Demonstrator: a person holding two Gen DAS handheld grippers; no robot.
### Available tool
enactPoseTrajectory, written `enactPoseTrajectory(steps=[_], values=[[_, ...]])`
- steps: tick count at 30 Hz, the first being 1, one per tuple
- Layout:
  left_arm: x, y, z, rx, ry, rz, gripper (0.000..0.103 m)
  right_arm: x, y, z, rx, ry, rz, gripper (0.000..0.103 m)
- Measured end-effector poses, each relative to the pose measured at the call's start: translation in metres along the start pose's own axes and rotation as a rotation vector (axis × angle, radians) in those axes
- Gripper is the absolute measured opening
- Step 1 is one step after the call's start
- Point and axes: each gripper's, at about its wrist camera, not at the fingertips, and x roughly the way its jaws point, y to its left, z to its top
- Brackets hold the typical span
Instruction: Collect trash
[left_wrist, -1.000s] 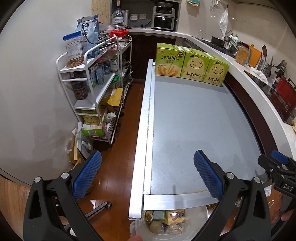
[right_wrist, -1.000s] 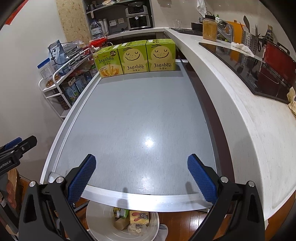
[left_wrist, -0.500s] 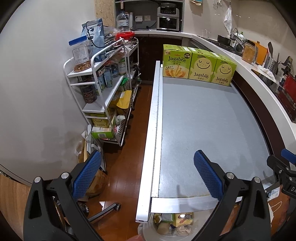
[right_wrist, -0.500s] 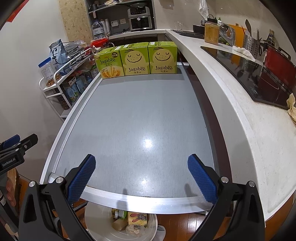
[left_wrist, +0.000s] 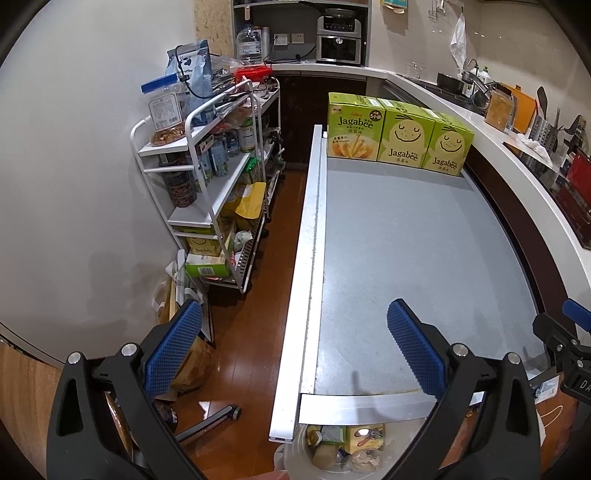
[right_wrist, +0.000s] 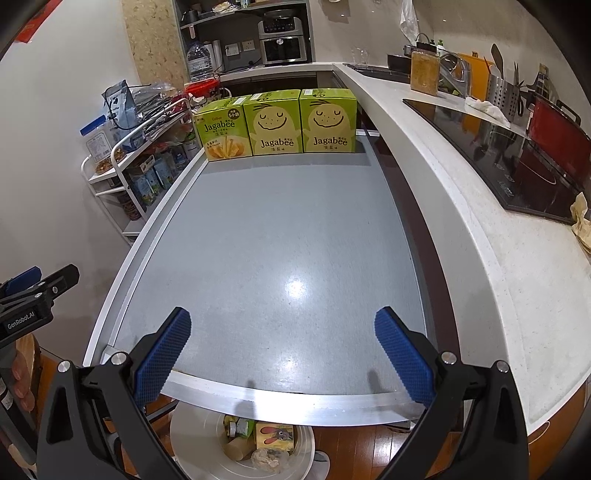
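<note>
Trash (right_wrist: 258, 439) in round white bin (right_wrist: 192, 443); left tool (left_wrist: 295, 343), right tool (right_wrist: 280, 350) wide, empty.

The trash (right_wrist: 258, 439) sits down in a round white bin (right_wrist: 195, 435) on the floor, at 6 o'clock in both views, just past the near edge of the grey table (right_wrist: 280, 236). In the pile there is a yellow box with a cartoon bunny (right_wrist: 275, 435), a small green carton (right_wrist: 242, 426), a tan roll (right_wrist: 236, 448) and a crumpled clear wrapper (right_wrist: 267, 459). The pieces lie loose and touch each other. The table edge hides part of the bin.
</note>
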Motion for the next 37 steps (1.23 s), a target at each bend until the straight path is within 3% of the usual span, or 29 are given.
enactPoseTrajectory(steps=[20, 28, 34, 37], values=[[-0.001, -0.001, 0.0, 0.009, 0.006, 0.005, 0.101, -0.004, 0.006, -0.003, -0.002, -0.007, -0.007, 0.098], [-0.005, -0.003, -0.001, 0.026, -0.013, 0.039, 0.101, -0.006, 0.008, -0.005, -0.005, -0.008, -0.003, 0.098], [-0.002, 0.014, 0.001, -0.045, 0.027, 0.023, 0.101, -0.012, 0.004, 0.0, -0.006, -0.027, -0.009, 0.098], [-0.008, 0.029, 0.005, -0.072, 0.0, 0.035, 0.101, -0.02, -0.003, 0.013, -0.012, -0.046, -0.024, 0.098]])
